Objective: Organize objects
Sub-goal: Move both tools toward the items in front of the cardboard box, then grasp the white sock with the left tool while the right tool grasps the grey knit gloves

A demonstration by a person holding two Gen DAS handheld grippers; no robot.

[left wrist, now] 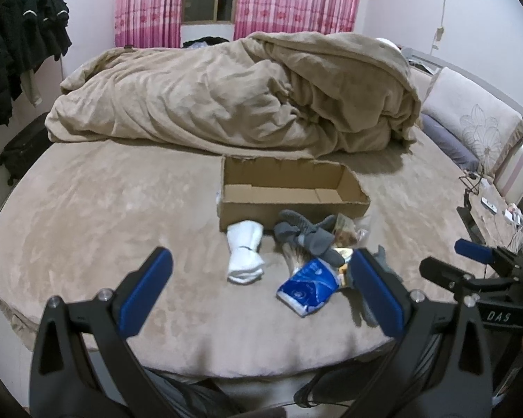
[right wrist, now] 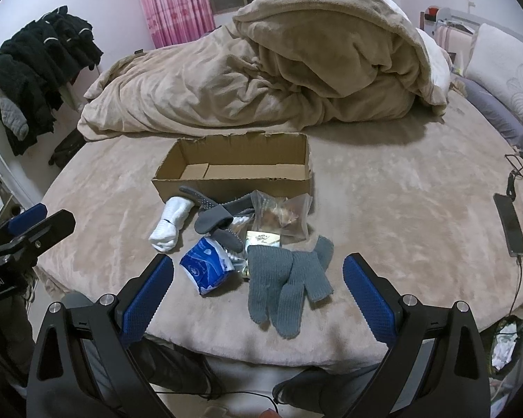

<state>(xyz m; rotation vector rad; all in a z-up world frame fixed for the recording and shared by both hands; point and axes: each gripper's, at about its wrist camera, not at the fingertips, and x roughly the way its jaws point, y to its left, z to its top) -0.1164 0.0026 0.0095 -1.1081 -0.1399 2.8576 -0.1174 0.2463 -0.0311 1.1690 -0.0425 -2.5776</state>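
Observation:
An empty open cardboard box (left wrist: pixel 289 205) (right wrist: pixel 233 183) stands mid-bed. In front of it lie a rolled white sock (left wrist: pixel 244 251) (right wrist: pixel 171 221), dark grey socks (left wrist: pixel 307 235) (right wrist: pixel 219 221), a blue tissue pack (left wrist: pixel 308 287) (right wrist: pixel 207 266), clear snack bags (right wrist: pixel 282 214) (left wrist: pixel 347 233) and a grey knitted glove (right wrist: pixel 289 284). My left gripper (left wrist: pixel 259 292) is open and empty, near the bed's front edge, before the white sock and tissue pack. My right gripper (right wrist: pixel 258 294) is open and empty, its fingers flanking the glove from the near side.
A rumpled beige blanket (left wrist: pixel 233 94) (right wrist: pixel 261 69) is heaped behind the box. Pillows (left wrist: pixel 474 118) lie at right. A phone on a cable (right wrist: pixel 510 224) lies near the bed's right edge. Dark clothes (right wrist: pixel 42 66) hang at left. The bed's front edge is just below the grippers.

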